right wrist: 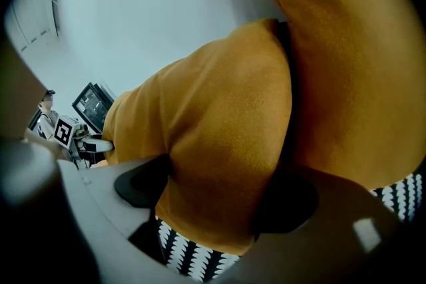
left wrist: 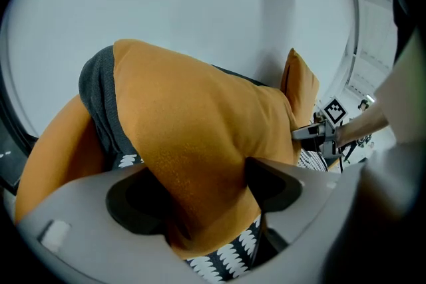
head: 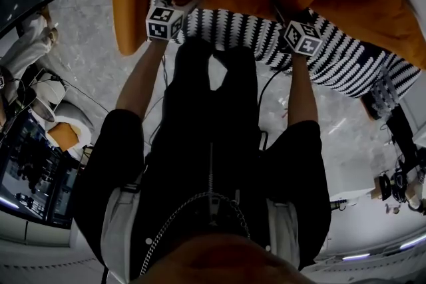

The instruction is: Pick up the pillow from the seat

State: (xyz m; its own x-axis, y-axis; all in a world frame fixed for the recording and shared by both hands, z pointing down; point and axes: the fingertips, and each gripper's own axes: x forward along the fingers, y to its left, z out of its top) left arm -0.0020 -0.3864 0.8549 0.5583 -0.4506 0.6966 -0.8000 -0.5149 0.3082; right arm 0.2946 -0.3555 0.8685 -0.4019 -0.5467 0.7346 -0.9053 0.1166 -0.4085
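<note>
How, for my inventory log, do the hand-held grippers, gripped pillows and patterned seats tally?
Hand-held grippers: 2, left and right
Gripped pillow: 1
Patterned seat: 1
Total: 4

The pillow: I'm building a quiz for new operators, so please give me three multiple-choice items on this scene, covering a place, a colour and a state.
1. What shows just under the gripped edge of the pillow?
A. bare floor
B. a black-and-white patterned seat
C. a wooden tray

2. What colour is the pillow?
A. orange
B. blue
C. green

3. How do the left gripper and the right gripper stand?
A. both open, clear of the pillow
B. only the left grips it
C. both shut on the pillow

Key:
1 B: the patterned seat peeks out below the fabric in both gripper views.
2 A: the pillow is orange in every view.
3 C: each pair of fingers pinches a fold of the pillow.
</note>
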